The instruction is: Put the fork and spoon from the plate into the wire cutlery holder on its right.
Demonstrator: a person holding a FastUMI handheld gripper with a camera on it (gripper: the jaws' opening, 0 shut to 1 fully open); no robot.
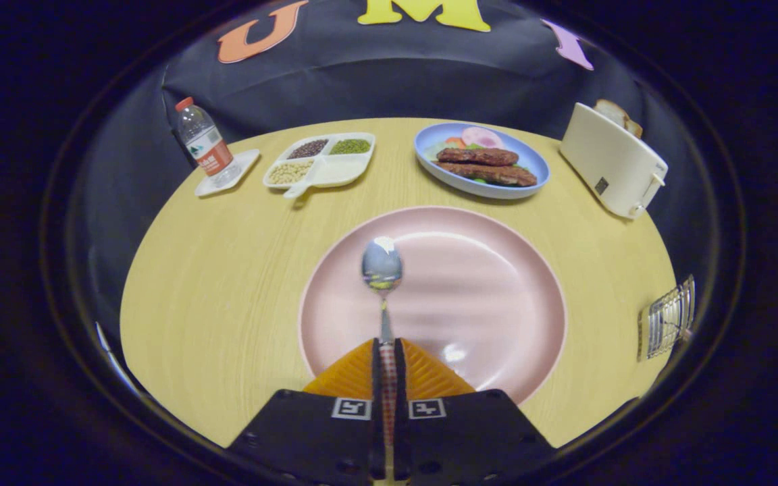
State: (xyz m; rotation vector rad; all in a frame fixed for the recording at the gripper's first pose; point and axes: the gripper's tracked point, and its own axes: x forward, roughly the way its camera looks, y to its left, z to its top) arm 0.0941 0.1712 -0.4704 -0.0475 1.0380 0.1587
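With my claw [389, 351] pinched tight on the spoon [382, 270] by its handle, the bowl reaches out ahead of the fingers over the pink plate [497, 297]. I see no fork on the plate, so I judge that part done, though I cannot see into the wire cutlery holder [667, 318] far to the right. Left: carrying this spoon across and dropping it in.

far side of round wooden table [227, 270]: water bottle [202, 143] upright on small white tray [228, 173]; beside it a white divided dish [319, 164] with beans and seeds; blue plate of food [481, 162]; white toaster [612, 162] with bread in slot.
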